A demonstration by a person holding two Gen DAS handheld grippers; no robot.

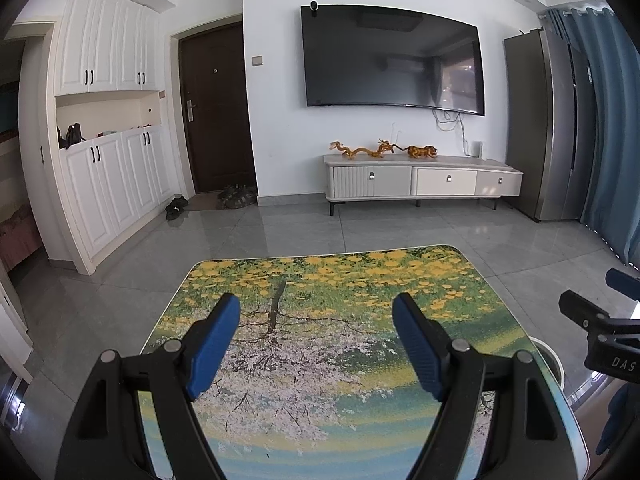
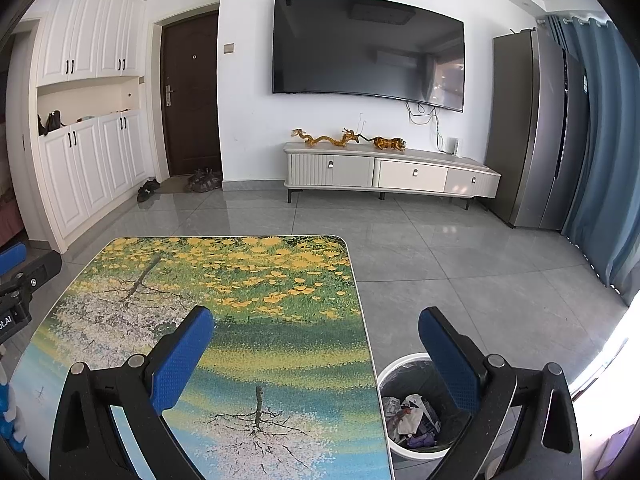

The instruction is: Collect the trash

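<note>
A white trash bin (image 2: 390, 370) with a dark liner stands on the floor by the table's right edge, holding crumpled wrappers and paper (image 2: 412, 416). Its rim (image 1: 554, 354) shows in the left wrist view too. My right gripper (image 2: 316, 322) is open and empty, its left pad over the table and its right pad above the bin. My left gripper (image 1: 316, 308) hovers open and empty over the table (image 1: 320, 280), whose top bears a printed picture of flowering trees. No loose trash lies on the tabletop (image 2: 280, 288). The right gripper's body (image 1: 600, 332) shows at the left view's right edge.
Grey tiled floor (image 2: 440, 248) stretches to a low TV cabinet (image 2: 392, 172) under a wall-mounted TV. A tall fridge (image 2: 532, 132) and blue curtains (image 2: 600, 152) stand on the right. White cupboards (image 2: 88, 128), a dark door and shoes (image 2: 202, 180) are on the left.
</note>
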